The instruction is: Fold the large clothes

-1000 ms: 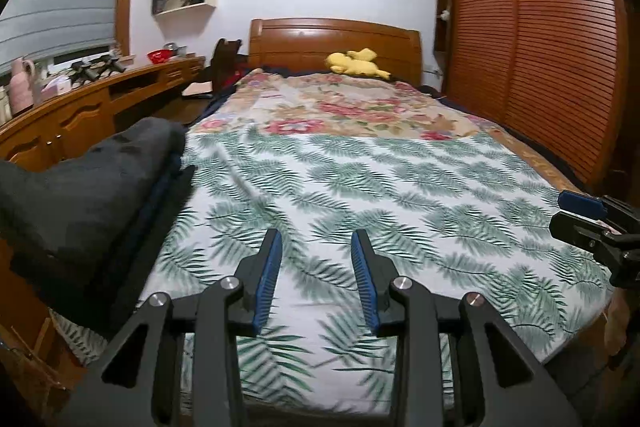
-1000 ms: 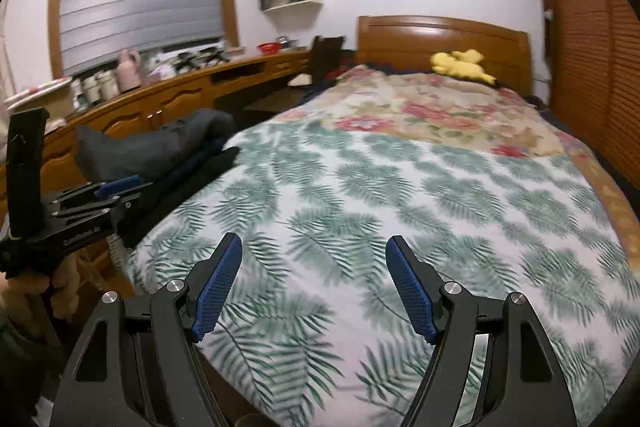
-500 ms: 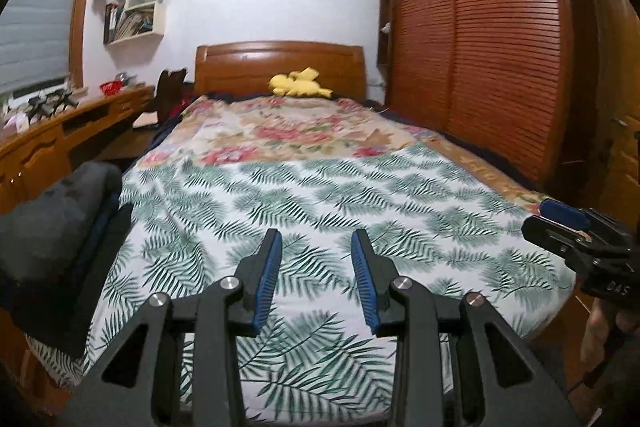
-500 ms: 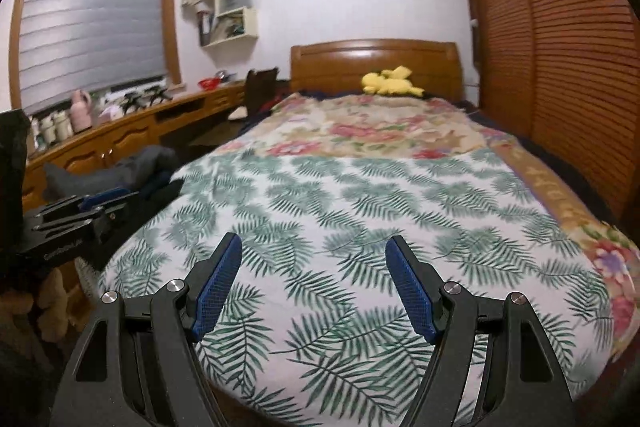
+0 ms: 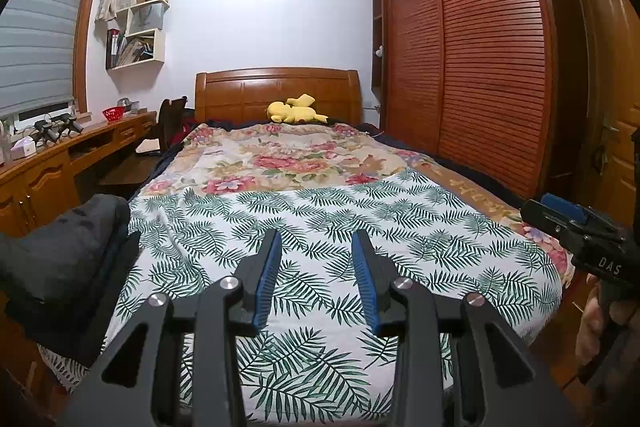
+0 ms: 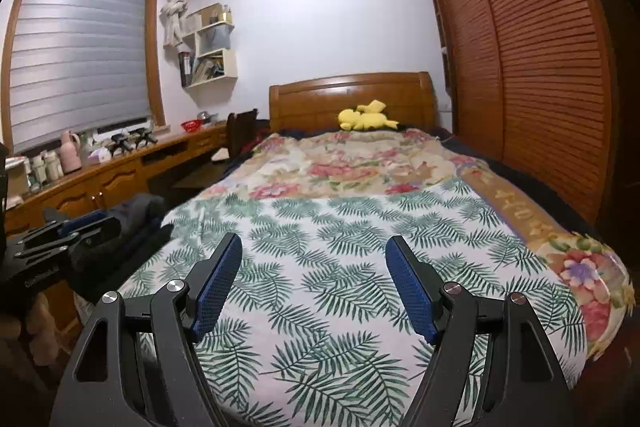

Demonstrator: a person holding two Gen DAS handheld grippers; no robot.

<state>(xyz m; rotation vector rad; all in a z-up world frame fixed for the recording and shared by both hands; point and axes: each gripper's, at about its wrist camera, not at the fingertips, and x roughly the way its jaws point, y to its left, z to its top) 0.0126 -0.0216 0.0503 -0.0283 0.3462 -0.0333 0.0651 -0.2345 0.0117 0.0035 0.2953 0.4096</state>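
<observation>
A dark grey pile of clothes (image 5: 60,247) lies at the bed's near left corner, hanging over the edge; it also shows in the right wrist view (image 6: 124,227). My left gripper (image 5: 316,239) is open and empty, held above the foot of the bed, right of the pile. My right gripper (image 6: 314,243) is open wide and empty, over the palm-leaf sheet (image 6: 340,247). The right gripper shows at the right edge of the left wrist view (image 5: 580,231). The left gripper shows at the left edge of the right wrist view (image 6: 60,235).
A floral quilt (image 5: 288,159) covers the far half of the bed, with a yellow plush toy (image 5: 296,111) at the wooden headboard (image 5: 276,87). A long wooden desk (image 5: 52,167) runs along the left wall. Louvred wardrobe doors (image 5: 480,67) line the right side.
Both grippers have pulled back from the bed and tilted up, so more of the room and ceiling shows. The clothes pile now sits farther away at the left. Both stay open.
</observation>
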